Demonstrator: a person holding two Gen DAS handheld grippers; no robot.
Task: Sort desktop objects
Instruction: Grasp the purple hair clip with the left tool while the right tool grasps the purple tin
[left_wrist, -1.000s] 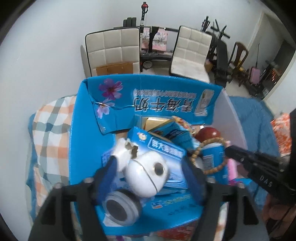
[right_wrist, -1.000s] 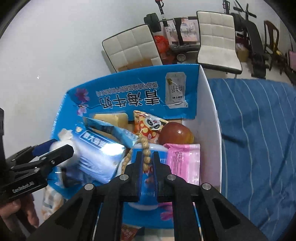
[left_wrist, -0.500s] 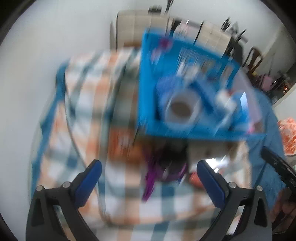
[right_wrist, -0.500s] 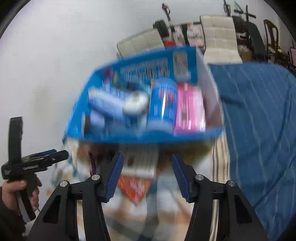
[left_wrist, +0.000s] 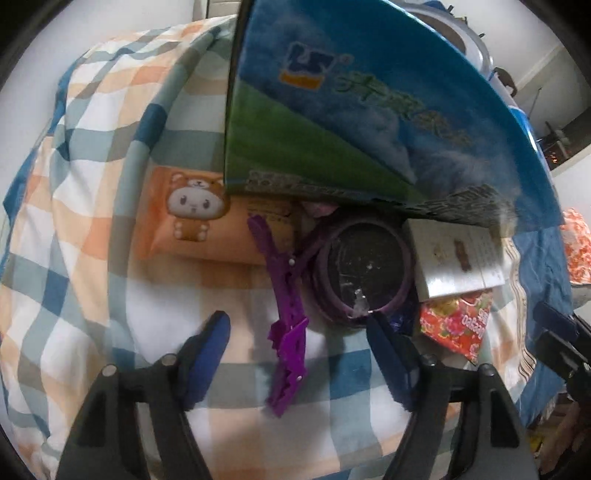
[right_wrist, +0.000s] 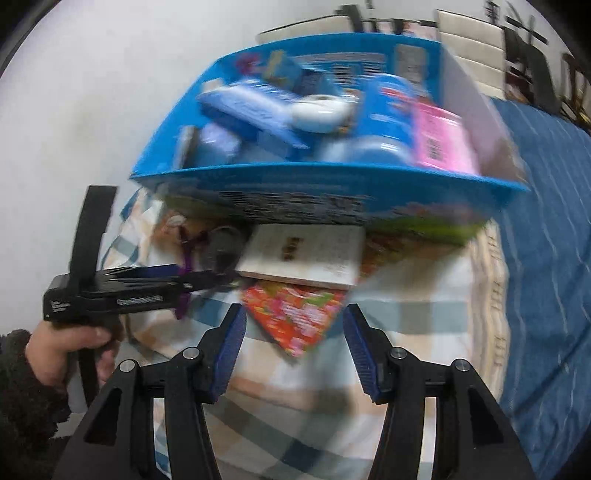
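straddling purple clip (left_wrist: 286, 332) with left gripper (left_wrist: 297, 354), jaws part-closing, clip's long axis pointing away; right gripper (right_wrist: 293, 347) half-open over red packet (right_wrist: 295, 314), we judge left nearer clip.

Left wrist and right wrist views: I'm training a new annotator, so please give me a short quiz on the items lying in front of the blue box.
1. True or false: the left gripper is shut on the purple clip.
2. What lies just ahead of the right gripper? A) red floral packet B) an apple C) a bead bracelet
3. Fill in: the orange bear pack lies on a ___ cloth.

Key: 1 false; 2 A; 3 checked.
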